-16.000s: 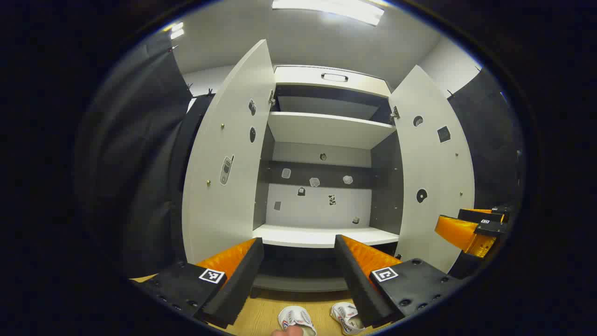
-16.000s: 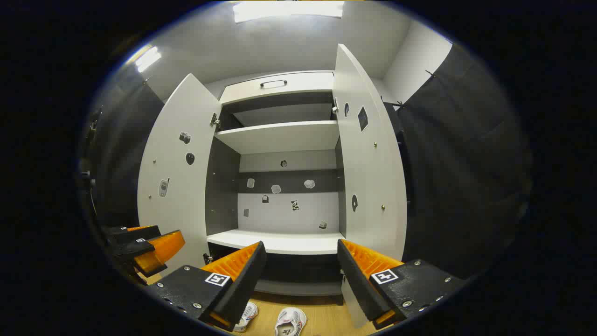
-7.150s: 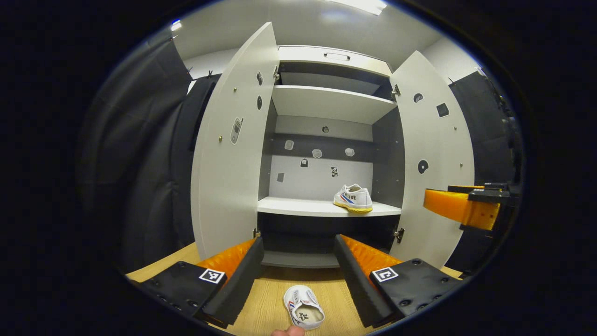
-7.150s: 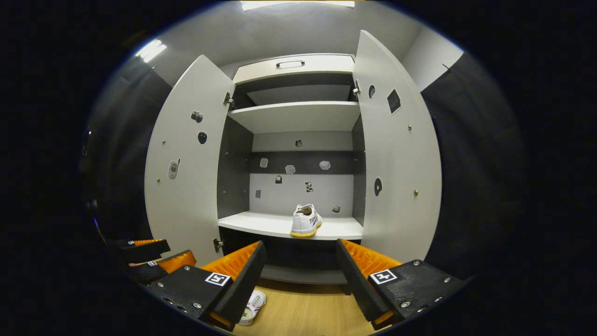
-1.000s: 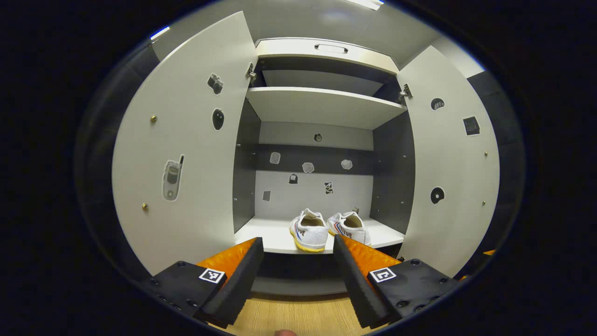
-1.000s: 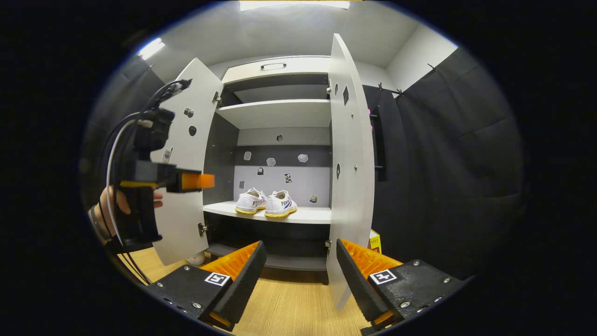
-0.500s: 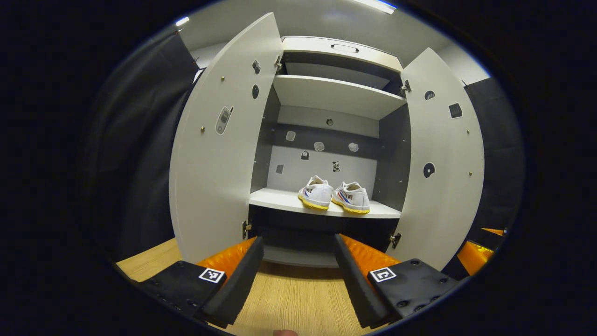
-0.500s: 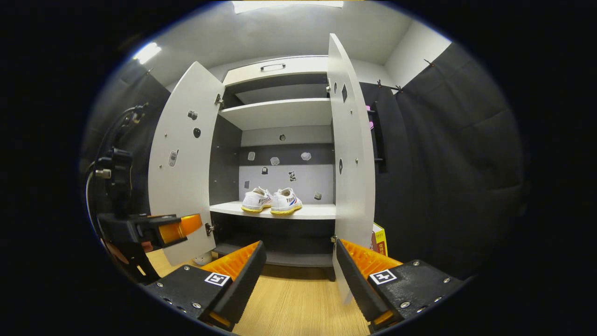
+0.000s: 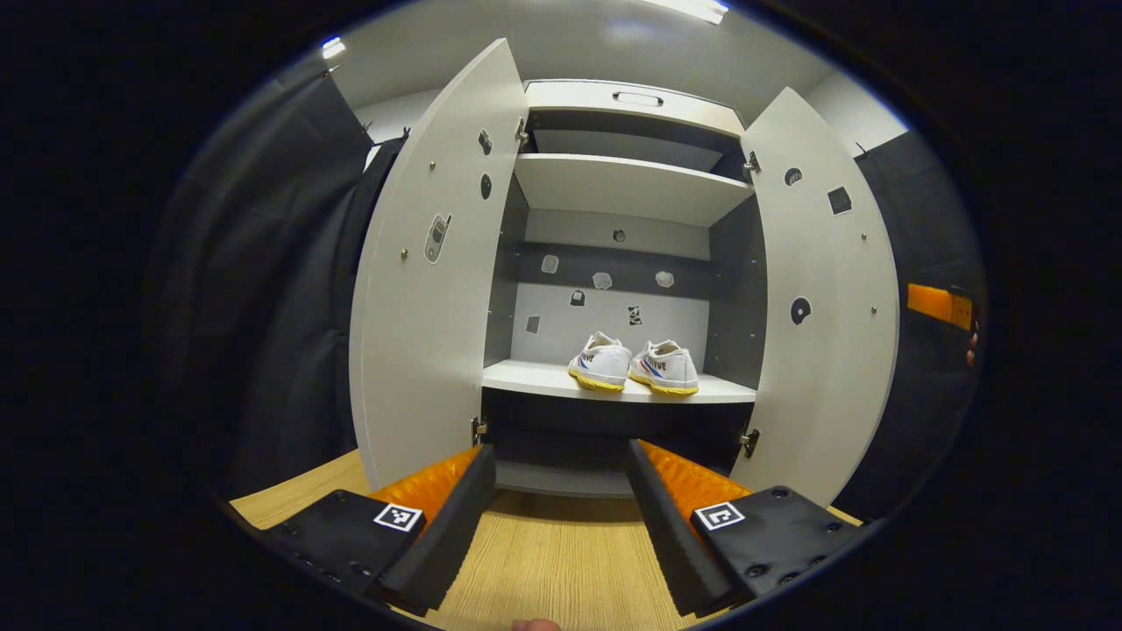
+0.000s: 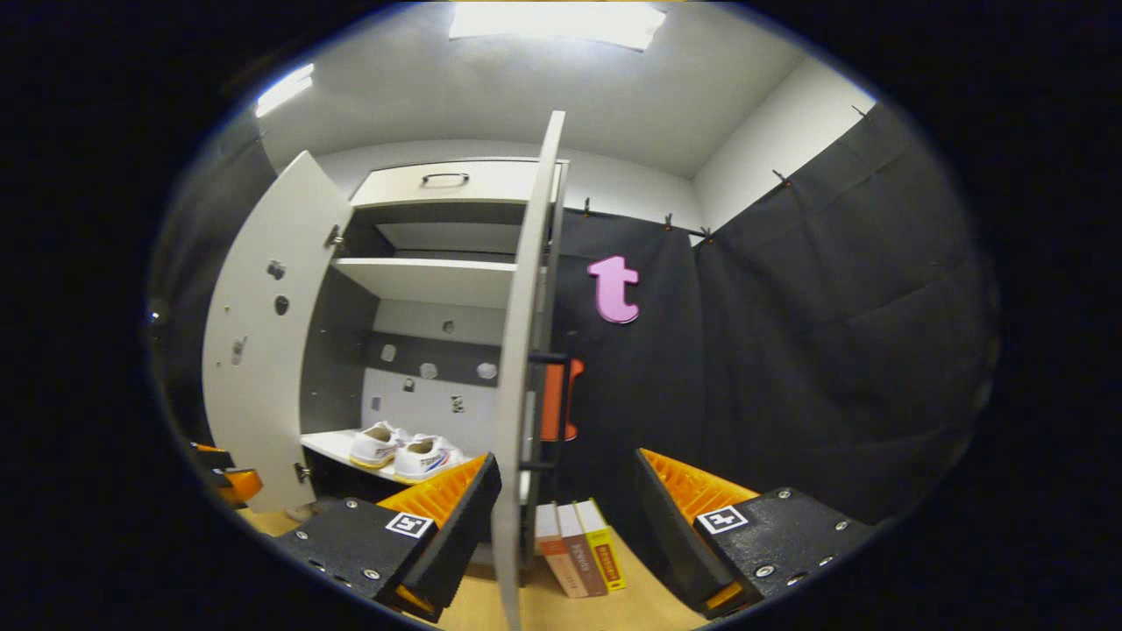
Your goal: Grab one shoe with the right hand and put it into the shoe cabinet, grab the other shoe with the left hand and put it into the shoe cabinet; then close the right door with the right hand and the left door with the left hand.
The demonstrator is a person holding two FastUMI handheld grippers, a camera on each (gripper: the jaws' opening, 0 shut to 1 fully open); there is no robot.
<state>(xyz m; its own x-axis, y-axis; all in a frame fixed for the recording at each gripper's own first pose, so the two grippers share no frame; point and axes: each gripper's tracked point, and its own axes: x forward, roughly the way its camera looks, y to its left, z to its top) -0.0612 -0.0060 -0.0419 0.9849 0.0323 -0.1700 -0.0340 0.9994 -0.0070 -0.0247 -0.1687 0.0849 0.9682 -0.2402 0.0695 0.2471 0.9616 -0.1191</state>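
In the left gripper view, the tall white shoe cabinet (image 9: pixel 627 98) with dark inner walls stands with both doors swung wide, and the two white canvas shoes with yellow soles sit side by side, touching, on its lower white shelf (image 9: pixel 535 379): the left-hand shoe (image 9: pixel 600 361) and the right-hand shoe (image 9: pixel 666 367), both heels toward the camera. The left gripper (image 9: pixel 561 517) hangs in front of the cabinet above the pale wooden floor (image 9: pixel 552 561), its fingers spread apart with nothing between them. The white left door (image 9: pixel 429 280) and the white right door (image 9: pixel 824 307) each carry small stickers on their inner faces. In the right gripper view, the right gripper (image 10: pixel 565 526) sits at the free edge of the right door (image 10: pixel 517 368), which is seen edge-on between its parted fingers; whether either finger touches the door cannot be told. The shoes (image 10: pixel 399 449) show on the shelf beyond, and a few upright books (image 10: pixel 578 548) stand on the floor beside the cabinet, against the black cloth wall (image 10: pixel 789 350).
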